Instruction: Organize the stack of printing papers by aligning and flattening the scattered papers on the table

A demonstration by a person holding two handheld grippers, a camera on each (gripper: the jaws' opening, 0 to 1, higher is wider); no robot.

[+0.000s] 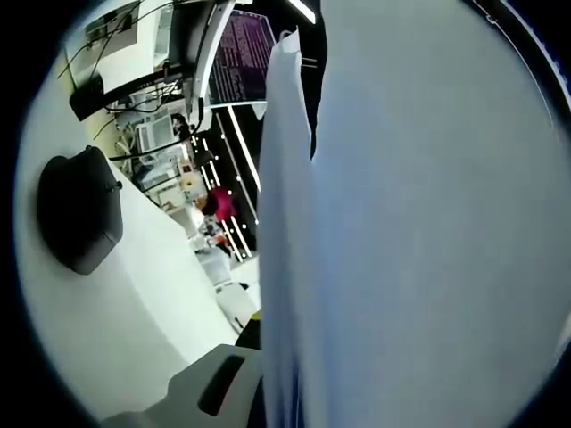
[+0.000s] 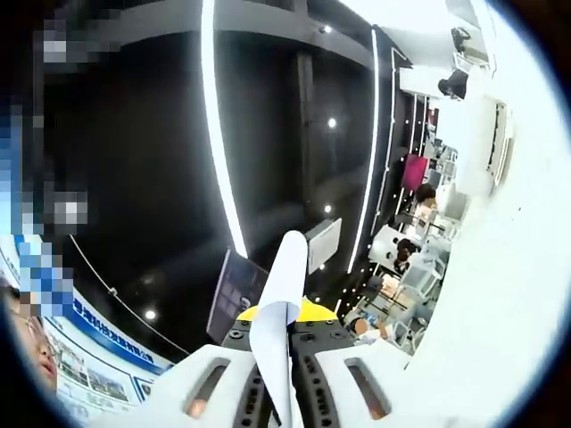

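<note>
The stack of white printing papers (image 1: 419,232) stands on edge right in front of the left gripper view, rising from the bottom to the top. My left gripper (image 1: 268,374) is shut on its lower edge; one white jaw shows left of the sheets, and the other is hidden behind them. In the right gripper view, a thin edge of the papers (image 2: 282,294) rises curled from between the two white jaws. My right gripper (image 2: 278,383) is shut on it. Both views are rolled sideways.
The white table (image 1: 125,303) lies on the left with a black rounded object (image 1: 78,209) on it. Beyond are a monitor (image 1: 241,53), cables and cluttered desks. In the right gripper view, the table (image 2: 500,294) runs down the right, with a dark wall with light strips (image 2: 219,152) behind.
</note>
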